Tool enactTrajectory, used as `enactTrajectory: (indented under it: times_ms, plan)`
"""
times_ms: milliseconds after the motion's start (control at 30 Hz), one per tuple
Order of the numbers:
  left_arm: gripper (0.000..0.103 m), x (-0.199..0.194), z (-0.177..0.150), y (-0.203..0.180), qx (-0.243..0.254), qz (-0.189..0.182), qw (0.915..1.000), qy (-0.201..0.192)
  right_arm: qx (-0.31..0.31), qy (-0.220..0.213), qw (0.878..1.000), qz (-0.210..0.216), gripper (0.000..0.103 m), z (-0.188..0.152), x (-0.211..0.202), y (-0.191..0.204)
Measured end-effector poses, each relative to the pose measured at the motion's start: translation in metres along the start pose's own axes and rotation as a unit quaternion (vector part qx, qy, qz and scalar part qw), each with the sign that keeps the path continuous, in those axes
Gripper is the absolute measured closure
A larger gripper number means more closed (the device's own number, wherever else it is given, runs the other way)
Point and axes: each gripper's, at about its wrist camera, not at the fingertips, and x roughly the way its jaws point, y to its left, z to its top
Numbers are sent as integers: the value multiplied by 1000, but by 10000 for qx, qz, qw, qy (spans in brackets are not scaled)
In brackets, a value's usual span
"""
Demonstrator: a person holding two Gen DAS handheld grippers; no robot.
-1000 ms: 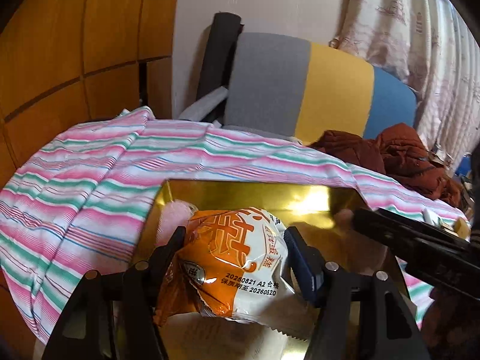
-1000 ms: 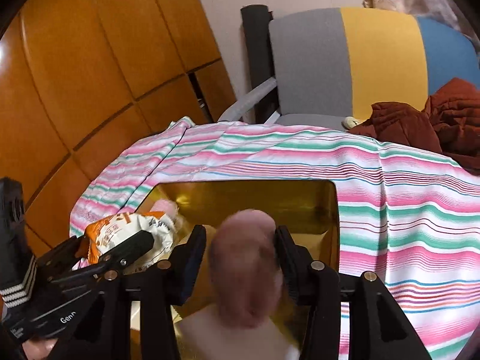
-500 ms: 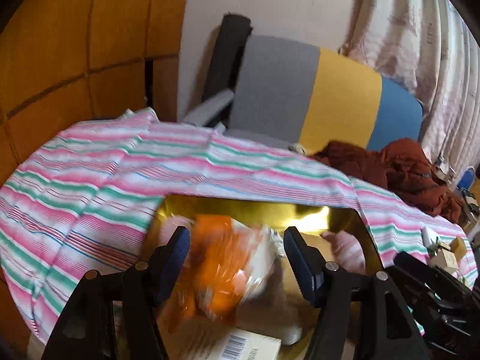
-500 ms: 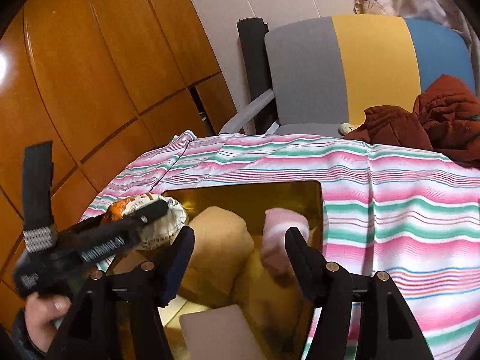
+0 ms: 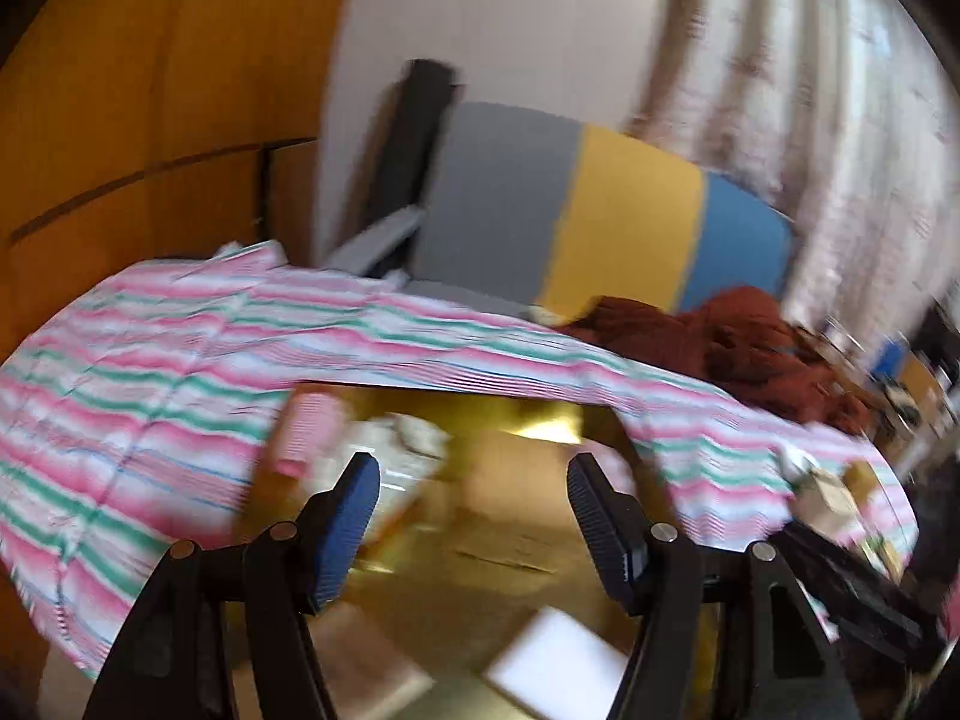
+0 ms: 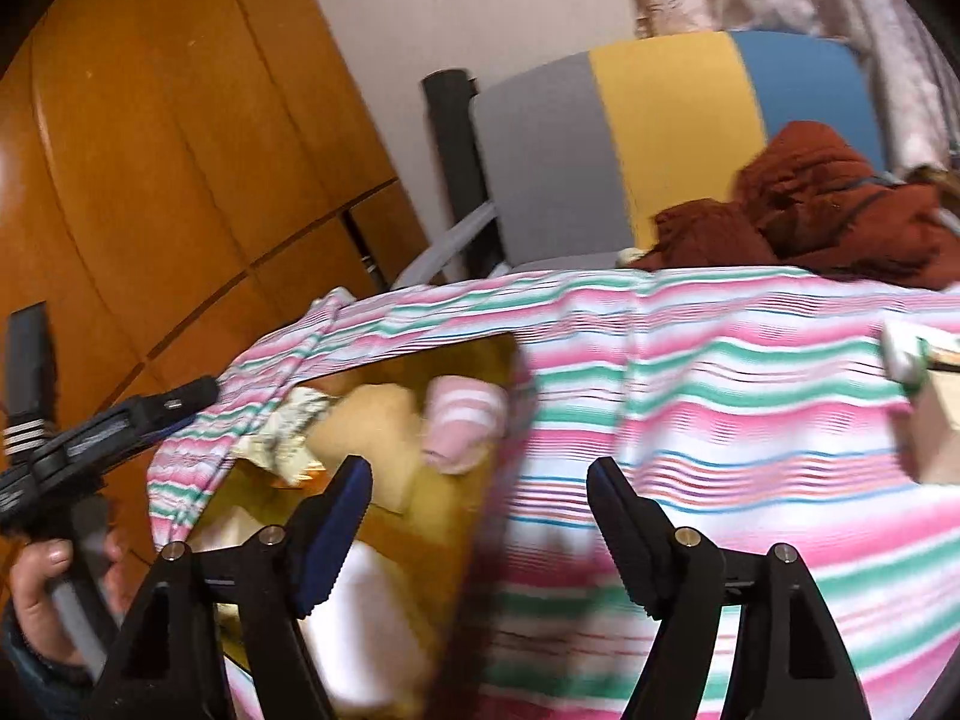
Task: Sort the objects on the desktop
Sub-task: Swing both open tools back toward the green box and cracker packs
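Gold-lined box (image 6: 480, 420) on striped cloth (image 6: 720, 420) holds pink roll (image 6: 462, 426), snack packet (image 6: 288, 438) | our left gripper (image 5: 474, 504) and right gripper (image 6: 480, 516) gape empty | small items (image 6: 924, 396) remain outside, right.

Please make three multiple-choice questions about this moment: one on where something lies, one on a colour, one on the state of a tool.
1. Where does the pink striped roll lie?
A. in the gold box
B. on the chair
C. in the right tool

2. What colour is the middle band of the chair back?
A. green
B. yellow
C. black

3. How is the left tool?
A. shut on a packet
B. open and empty
C. out of view

Answers: 1 A, the roll rests inside the box walls; 2 B, yellow lies between grey and blue; 3 B, its fingers stand apart with nothing between.
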Motion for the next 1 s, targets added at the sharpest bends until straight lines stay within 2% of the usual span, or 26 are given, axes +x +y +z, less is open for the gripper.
enactTrajectory:
  times_ms: [67, 167, 233, 367, 533, 600, 700, 800, 933, 1000]
  plan:
    - [36, -2, -11, -34, 300, -466, 9985, 20, 124, -71, 9998, -117, 27, -3, -11, -17]
    - [36, 0, -27, -79, 715, -1048, 9919, 113, 313, -177, 9989, -294, 27, -8, -27, -42]
    - [36, 3, -42, -114, 1044, -1458, 9835, 250, 641, -326, 9957, -584, 27, -9, -45, -79]
    - [36, 12, -71, -167, 1503, -2049, 9656, 557, 1204, -591, 9844, -1141, 26, -16, -82, -144]
    - [36, 28, -101, -208, 1908, -2389, 9475, 942, 1811, -792, 9633, -1818, 25, -23, -124, -226]
    - [36, 32, -114, -218, 2044, -2414, 9425, 1080, 2083, -882, 9550, -1918, 24, -20, -135, -253]
    - [36, 41, -127, -222, 2034, -2413, 9397, 1317, 2471, -857, 9456, -1935, 23, -9, -135, -292]
    - [36, 44, -136, -221, 2024, -2357, 9395, 1444, 2587, -736, 9437, -1927, 23, 0, -122, -313]
    - [36, 46, -141, -217, 2004, -2295, 9405, 1506, 2623, -467, 9513, -1548, 23, 6, -94, -324]
    - [36, 47, -141, -215, 1961, -2297, 9412, 1512, 2507, -321, 9587, -1302, 24, 5, -83, -317]
